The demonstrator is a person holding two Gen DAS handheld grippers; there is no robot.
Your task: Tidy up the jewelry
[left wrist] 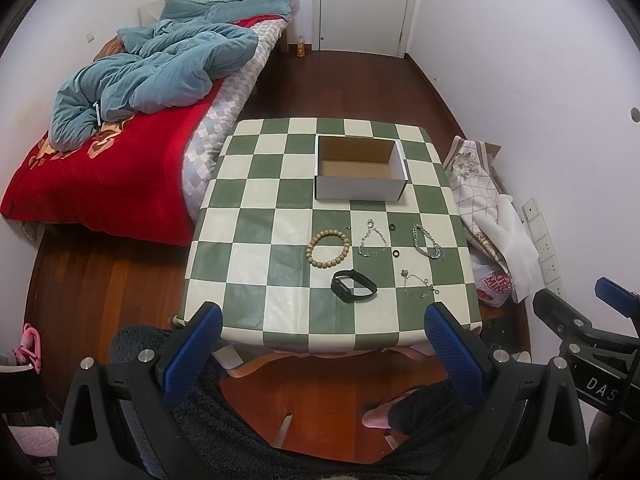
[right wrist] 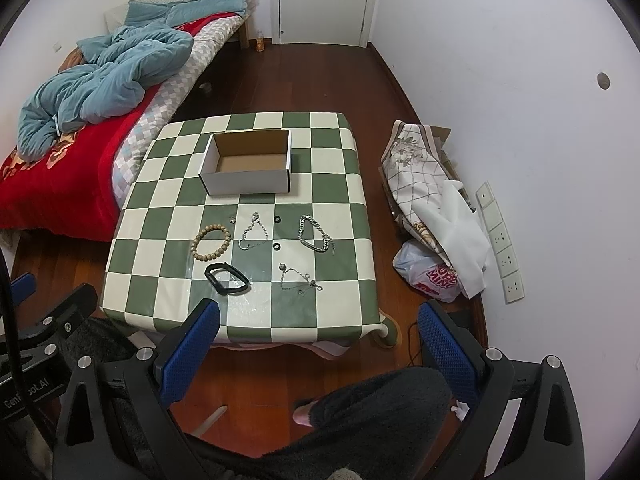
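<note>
The jewelry lies loose on the checkered table (left wrist: pixel 248 216) before the open cardboard box (left wrist: pixel 360 190): bead bracelet (left wrist: pixel 329 249), black band (left wrist: pixel 354 285), silver chains (left wrist: pixel 429 241) too fine to make out. My left gripper (left wrist: pixel 326 354) and right gripper (right wrist: pixel 320 350) hover with fingers apart, holding nothing

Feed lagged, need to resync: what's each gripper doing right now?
Left gripper: open, holding nothing, short of the table.
Right gripper: open, holding nothing, also short of the table.
</note>
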